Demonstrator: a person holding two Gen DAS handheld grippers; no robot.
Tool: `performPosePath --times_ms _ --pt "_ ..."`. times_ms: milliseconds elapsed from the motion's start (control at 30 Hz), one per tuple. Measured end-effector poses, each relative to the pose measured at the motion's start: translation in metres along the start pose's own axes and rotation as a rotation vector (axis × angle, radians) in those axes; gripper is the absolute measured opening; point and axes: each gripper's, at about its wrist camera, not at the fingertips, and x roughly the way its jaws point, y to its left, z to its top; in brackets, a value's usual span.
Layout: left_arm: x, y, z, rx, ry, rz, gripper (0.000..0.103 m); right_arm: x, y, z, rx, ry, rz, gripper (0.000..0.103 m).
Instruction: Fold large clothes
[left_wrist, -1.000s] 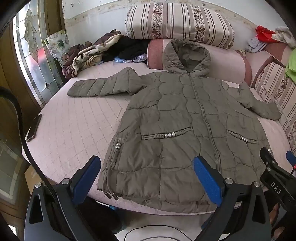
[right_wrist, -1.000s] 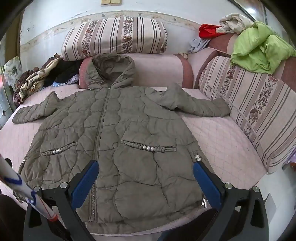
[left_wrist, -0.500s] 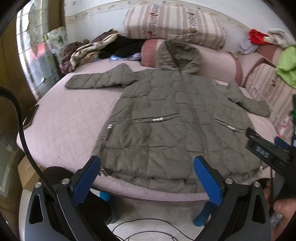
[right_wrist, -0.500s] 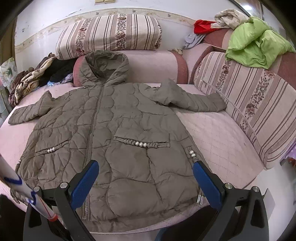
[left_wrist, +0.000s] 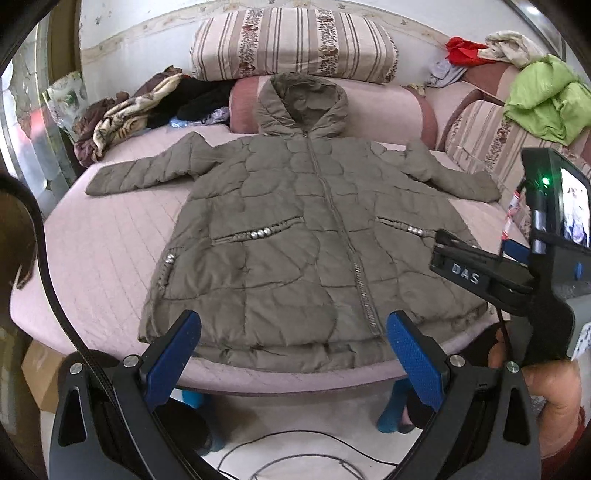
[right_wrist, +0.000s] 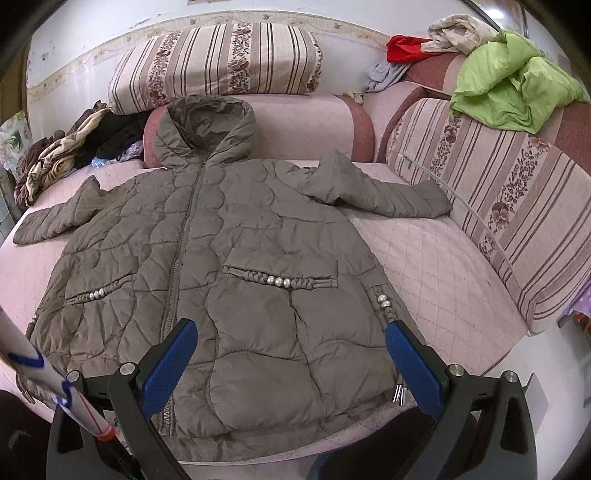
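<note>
An olive quilted hooded coat (left_wrist: 295, 236) lies flat, front up and zipped, on a pink quilted bed (left_wrist: 99, 258), both sleeves spread out, hood toward the cushions. It also shows in the right wrist view (right_wrist: 240, 280). My left gripper (left_wrist: 293, 354) is open and empty, held just off the bed's front edge at the coat's hem. My right gripper (right_wrist: 291, 362) is open and empty, above the hem's right half. The right gripper's body (left_wrist: 517, 273) shows at the right in the left wrist view.
Striped cushions (right_wrist: 218, 66) line the back and the right side (right_wrist: 491, 206). A heap of clothes (left_wrist: 125, 114) lies at the back left, a green garment (right_wrist: 506, 81) on the right cushions. A cardboard box (left_wrist: 40, 373) and a cable (left_wrist: 295, 446) are on the floor.
The left gripper has pulled back from the bed and swung right, so the coat now sits centred in its view. The right gripper has moved slightly closer over the hem.
</note>
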Motion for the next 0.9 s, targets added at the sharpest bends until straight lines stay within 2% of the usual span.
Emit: performPosePath --times_ms 133,233,300,333,433,600,667,733,767,800,833,867,900 --pt "0.006 0.017 0.009 -0.018 -0.003 0.058 0.100 0.003 -0.007 -0.001 0.022 -0.016 -0.025 0.103" --pt "0.011 0.037 0.019 -0.022 -0.011 0.153 0.100 0.011 -0.025 0.005 0.049 -0.020 -0.034 0.103" --pt "0.014 0.057 0.025 -0.049 -0.011 0.213 0.100 0.026 -0.048 0.012 0.087 0.024 -0.007 0.102" --pt "0.015 0.067 0.027 -0.069 -0.007 0.232 0.100 0.035 -0.060 0.014 0.113 0.052 -0.003 0.098" --pt "0.018 0.094 0.030 -0.124 -0.001 0.286 0.100 0.070 -0.101 0.017 0.174 0.163 -0.055 0.077" --pt "0.023 0.116 0.030 -0.162 0.019 0.336 0.100 0.116 -0.154 0.005 0.319 0.306 -0.044 0.075" --pt "0.024 0.121 0.028 -0.178 0.027 0.342 0.100 0.132 -0.166 0.000 0.368 0.348 0.009 0.076" --pt "0.025 0.122 0.028 -0.189 0.033 0.338 0.100 0.138 -0.168 -0.002 0.390 0.354 0.055 0.076" --pt "0.025 0.122 0.028 -0.191 0.036 0.336 0.100 0.138 -0.168 -0.003 0.405 0.359 0.088 0.071" --pt "0.025 0.121 0.027 -0.191 0.036 0.335 0.100 0.138 -0.165 -0.005 0.408 0.369 0.126 0.061" --pt "0.025 0.120 0.027 -0.188 0.036 0.336 0.100 0.139 -0.161 -0.007 0.402 0.386 0.172 0.037" --pt "0.025 0.121 0.028 -0.186 0.036 0.336 0.101 0.138 -0.154 -0.009 0.378 0.405 0.173 0.035" --pt "0.026 0.120 0.027 -0.182 0.036 0.335 0.101 0.134 -0.144 -0.010 0.335 0.399 0.137 0.034"
